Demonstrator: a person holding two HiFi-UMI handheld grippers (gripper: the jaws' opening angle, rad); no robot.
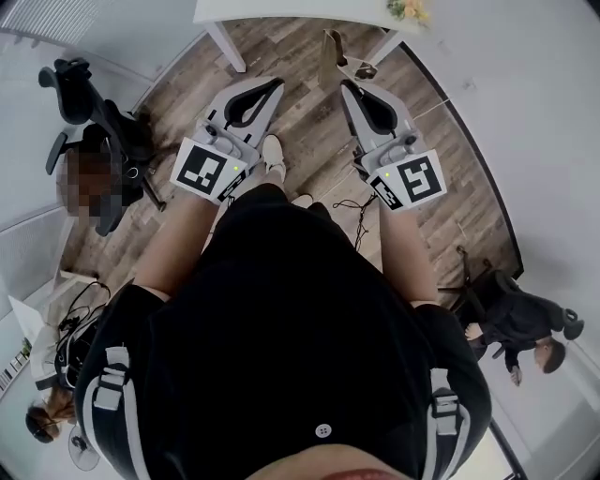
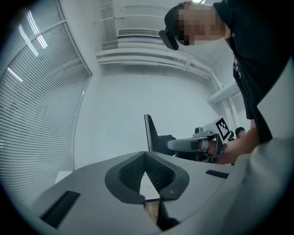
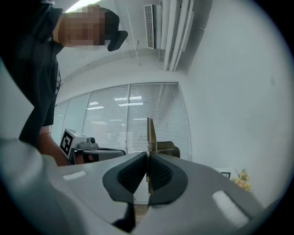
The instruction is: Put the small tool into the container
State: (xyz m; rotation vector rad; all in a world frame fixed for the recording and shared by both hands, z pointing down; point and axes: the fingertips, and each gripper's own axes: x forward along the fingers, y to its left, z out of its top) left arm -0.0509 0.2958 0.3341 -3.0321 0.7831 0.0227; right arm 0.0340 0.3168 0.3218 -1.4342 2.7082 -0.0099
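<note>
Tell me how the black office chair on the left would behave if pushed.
The office chair probably rolls or swivels rather than tips: its legs seem to splay out low on the smooth wooden floor. It likely feels heavy to shove, given its bulky frame.

Under my feet: wood-plank floor (image 1: pixel 300 94). Ahead of me: white table (image 1: pixel 281 9), flowers (image 1: pixel 408 9) at its right end. At my left: black office chair (image 1: pixel 94 122), slatted window blinds (image 2: pixel 32 114). High up: air conditioner (image 2: pixel 138 33). White walls (image 2: pixel 119 105).
</note>
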